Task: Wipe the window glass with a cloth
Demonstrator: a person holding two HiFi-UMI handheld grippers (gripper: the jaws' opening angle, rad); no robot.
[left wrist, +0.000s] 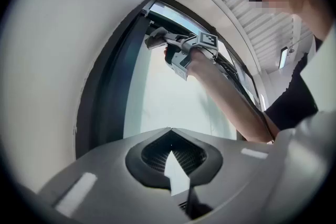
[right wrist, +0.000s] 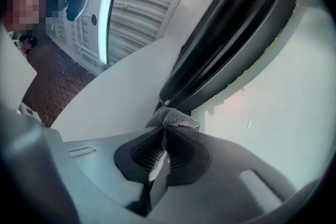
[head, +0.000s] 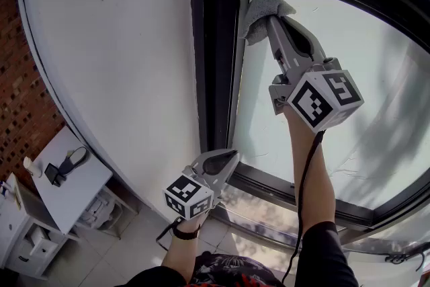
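A: Where's the cloth (head: pixel 263 10)?
B: Pinched in the fingers of the right gripper (head: pixel 269 20). It is bunched, pointing past their tips toward the pane's upper corner, on the window glass (head: pixel 349 57) beside the dark frame (head: pixel 215 44).
A: Left gripper (head: pixel 230 155)?
B: Fingers pressed together, empty, low by the frame.

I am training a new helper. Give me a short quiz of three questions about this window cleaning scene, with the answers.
1. Which gripper holds the cloth?
2. True or false: the left gripper is open.
3. Where is the cloth? A at the upper corner of the glass, beside the dark frame; B on the white table; C on the floor.
Key: 1 the right gripper; 2 false, it is shut and empty; 3 A.
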